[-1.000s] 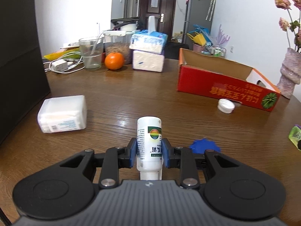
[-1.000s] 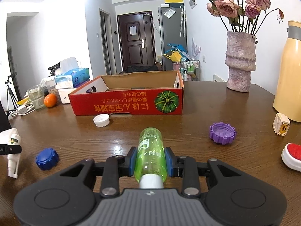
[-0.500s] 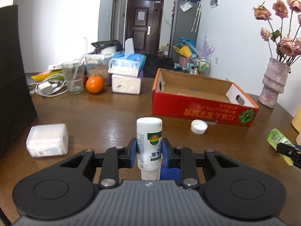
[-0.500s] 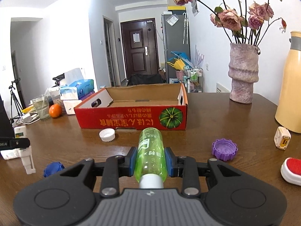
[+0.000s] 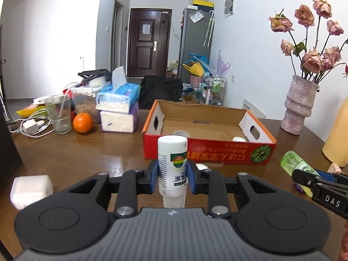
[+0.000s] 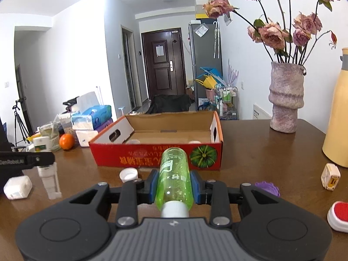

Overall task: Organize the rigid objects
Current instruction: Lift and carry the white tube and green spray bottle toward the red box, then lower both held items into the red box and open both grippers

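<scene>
Both bottles rose; left tongs (image 5: 172, 177) clamp white bottle (image 5: 172, 165), right tongs (image 6: 174, 183) green bottle (image 6: 174, 178) (purple cap (image 6: 268, 188) right-view only).

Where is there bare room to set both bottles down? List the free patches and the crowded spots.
Free: most of the box floor between its two end flaps, bar small items at the front wall; the table between box and vase. Crowded: the far left by the tissues, glass and orange; the near strip holding the white cap and purple cap.

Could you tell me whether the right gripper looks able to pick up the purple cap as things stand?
Probably not: the right gripper is shut on the green bottle, though the purple cap lies unobstructed beside it.
</scene>
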Available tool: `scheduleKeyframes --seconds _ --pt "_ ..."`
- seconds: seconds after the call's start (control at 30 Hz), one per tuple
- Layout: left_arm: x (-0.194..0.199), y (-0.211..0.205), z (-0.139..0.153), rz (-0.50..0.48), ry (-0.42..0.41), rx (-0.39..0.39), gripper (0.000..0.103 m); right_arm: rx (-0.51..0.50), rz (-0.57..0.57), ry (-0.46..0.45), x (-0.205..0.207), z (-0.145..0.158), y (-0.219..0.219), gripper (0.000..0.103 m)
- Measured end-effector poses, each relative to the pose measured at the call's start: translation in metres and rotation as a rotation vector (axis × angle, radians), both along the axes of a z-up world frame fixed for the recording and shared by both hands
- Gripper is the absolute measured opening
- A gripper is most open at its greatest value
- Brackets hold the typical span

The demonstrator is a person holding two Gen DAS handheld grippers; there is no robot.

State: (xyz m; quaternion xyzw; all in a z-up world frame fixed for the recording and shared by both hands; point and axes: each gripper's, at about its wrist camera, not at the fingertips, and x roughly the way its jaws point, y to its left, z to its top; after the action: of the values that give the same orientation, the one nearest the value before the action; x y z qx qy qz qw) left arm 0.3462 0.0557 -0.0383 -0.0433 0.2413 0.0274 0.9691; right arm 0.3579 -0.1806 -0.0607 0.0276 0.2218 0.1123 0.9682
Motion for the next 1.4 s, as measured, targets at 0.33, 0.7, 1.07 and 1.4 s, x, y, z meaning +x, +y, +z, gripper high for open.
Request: scheduleKeyframes --seconds 0.33,0.7,1.07,1.4 --pt "0.029 -0.017 0.009 -0.017 -0.03 -0.021 0.028 0.017 -0.004 -0.041 0.025 0.021 0.007 0.03" --pt "0.07 -0.02 0.014 0.004 -0.048 -0.037 0.028 0.055 -0.023 -0.064 0.063 0.032 0.012 0.03" --pt "0.118 -0.028 0.007 0.007 -0.042 -0.03 0.028 0.068 -0.045 -0.033 0.111 0.029 0.016 0.03" --pt "0.165 -0.03 0.005 0.002 -0.038 -0.032 0.028 0.075 -0.059 -0.011 0.163 0.021 0.021 0.03"
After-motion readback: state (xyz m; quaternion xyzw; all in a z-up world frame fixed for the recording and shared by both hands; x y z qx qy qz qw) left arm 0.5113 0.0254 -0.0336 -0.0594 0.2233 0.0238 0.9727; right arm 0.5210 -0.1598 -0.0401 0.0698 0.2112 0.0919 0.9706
